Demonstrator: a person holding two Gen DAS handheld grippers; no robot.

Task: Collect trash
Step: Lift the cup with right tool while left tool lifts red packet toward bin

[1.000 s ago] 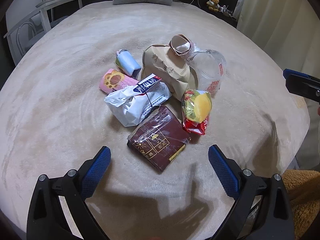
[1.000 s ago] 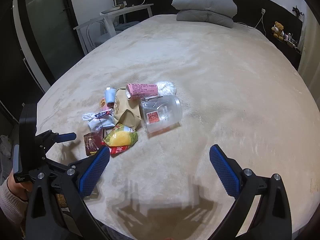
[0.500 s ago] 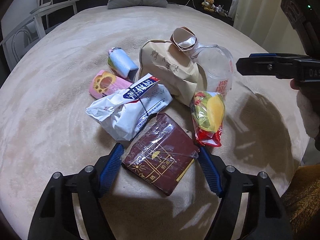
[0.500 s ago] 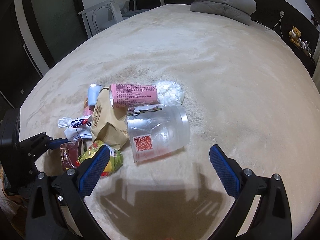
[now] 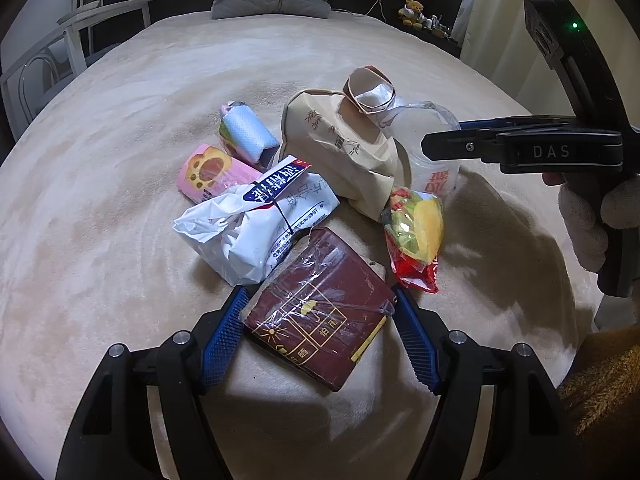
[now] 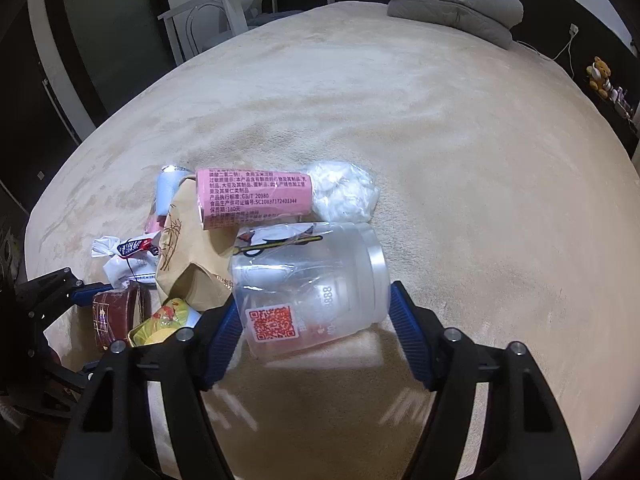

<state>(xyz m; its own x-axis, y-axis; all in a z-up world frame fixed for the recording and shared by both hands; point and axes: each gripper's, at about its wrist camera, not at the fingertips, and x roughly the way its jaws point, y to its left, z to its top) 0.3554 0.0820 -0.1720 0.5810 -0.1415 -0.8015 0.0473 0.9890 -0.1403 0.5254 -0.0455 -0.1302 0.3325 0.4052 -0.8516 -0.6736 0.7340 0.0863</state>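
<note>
I am at the very start of collecting the trash: every piece lies in one loose heap on the beige plush bedspread [image 5: 120, 128], toward its near end, well away from the grey pillows at the head.

My left gripper [image 5: 320, 326] has closed in on a dark red, film-wrapped flat packet [image 5: 320, 304]; its blue pads touch both sides, so it grips the packet, which rests on the bedspread, not yet lifted.

My right gripper [image 6: 314, 330] has just been closing around a clear plastic jar lying on its side [image 6: 312, 284]; the pads sit against both its sides, so I judge it gripped, also unlifted.

Left to gather:
- a crumpled tan paper bag [image 5: 340, 148]
- a white plastic food bag with blue print [image 5: 256, 224]
- a yellow and red snack wrapper [image 5: 416, 236]
- a pink printed tube [image 6: 252, 196]
- a small pale blue roll [image 5: 246, 136]
- a pink paw-print pack [image 5: 212, 172]
- a wad of white plastic [image 6: 344, 192]

No bin or sack shows in either view.
</note>
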